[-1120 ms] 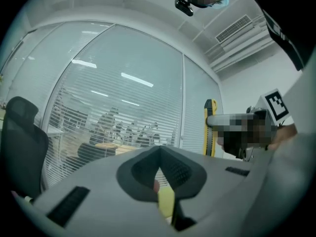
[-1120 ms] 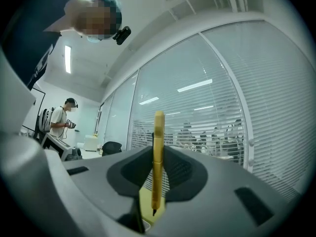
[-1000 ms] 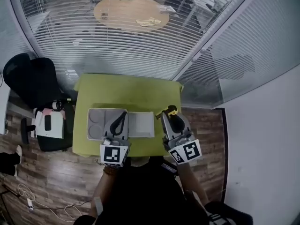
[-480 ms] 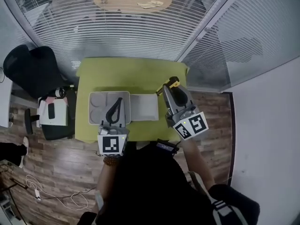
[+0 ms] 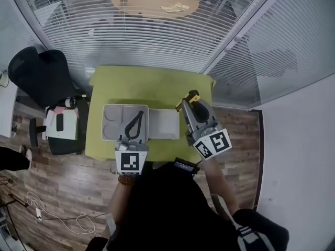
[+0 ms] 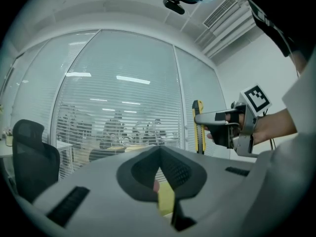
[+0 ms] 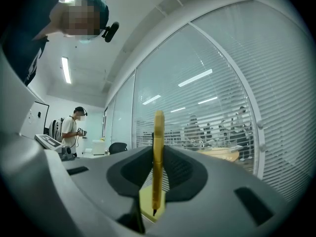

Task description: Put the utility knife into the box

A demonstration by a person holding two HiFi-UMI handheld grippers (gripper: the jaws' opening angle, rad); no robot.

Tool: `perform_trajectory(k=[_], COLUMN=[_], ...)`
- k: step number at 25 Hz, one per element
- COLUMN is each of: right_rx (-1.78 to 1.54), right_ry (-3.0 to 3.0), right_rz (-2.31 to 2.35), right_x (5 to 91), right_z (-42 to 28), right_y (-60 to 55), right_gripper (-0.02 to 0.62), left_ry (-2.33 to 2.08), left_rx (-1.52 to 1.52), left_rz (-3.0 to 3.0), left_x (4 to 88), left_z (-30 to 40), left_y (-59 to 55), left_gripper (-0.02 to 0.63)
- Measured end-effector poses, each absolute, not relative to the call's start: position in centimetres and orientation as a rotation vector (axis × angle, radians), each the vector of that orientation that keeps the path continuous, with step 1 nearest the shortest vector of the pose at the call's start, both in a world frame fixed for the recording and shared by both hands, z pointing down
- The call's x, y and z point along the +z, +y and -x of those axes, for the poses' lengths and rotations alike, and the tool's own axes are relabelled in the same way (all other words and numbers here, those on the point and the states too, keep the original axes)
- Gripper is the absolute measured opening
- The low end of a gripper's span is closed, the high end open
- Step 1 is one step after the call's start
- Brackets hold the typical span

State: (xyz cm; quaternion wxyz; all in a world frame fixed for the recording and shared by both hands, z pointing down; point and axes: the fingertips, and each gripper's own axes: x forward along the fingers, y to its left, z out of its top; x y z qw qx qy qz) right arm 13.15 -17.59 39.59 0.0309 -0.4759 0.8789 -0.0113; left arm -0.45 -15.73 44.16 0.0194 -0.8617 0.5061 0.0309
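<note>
Right claw (image 5: 191, 103) has lowered the utility knife (image 5: 187, 98) over green table (image 5: 146, 85).

Smooth yellow plastic with a faint sheen on the utility knife (image 7: 158, 147). Matt grey plastic, by the look, on the box (image 5: 112, 120) and on the shells of the left gripper (image 5: 139, 114) and right gripper (image 5: 191, 102). Ribbed black rubbery pads (image 7: 178, 172) inside. Flat matt green cloth over the table (image 5: 152, 85). Grained wood planks across the floor (image 5: 63, 192). Glossy clear panes in the glass wall (image 5: 157, 41).

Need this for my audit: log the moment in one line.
right gripper: shut on utility knife | left gripper: shut | box: open, no knife inside
</note>
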Motion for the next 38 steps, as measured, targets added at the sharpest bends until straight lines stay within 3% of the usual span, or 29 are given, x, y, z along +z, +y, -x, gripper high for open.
perform_trajectory(k=[20, 28, 38], right_rx=[-0.135, -0.362, -0.336], right_ry=[2.833, 2.923, 3.041], right_rz=[1.427, 1.297, 1.251], right_x=[42.3, 45.7, 50.5], right_z=[-14.0, -11.4, -9.7], right_y=[-18.5, -19.1, -19.6], right_gripper=[0.064, 0.064, 0.064], left_ry=[1.540, 1.578, 1.584], left_rx=[-0.038, -0.073, -0.127], left_rz=[2.666, 2.663, 2.641], left_x=[45.6, 45.9, 46.5], left_z=[-0.3, 1.1, 1.5], left_y=[-16.3, -16.9, -17.3], left_gripper=[0.009, 0.009, 0.011])
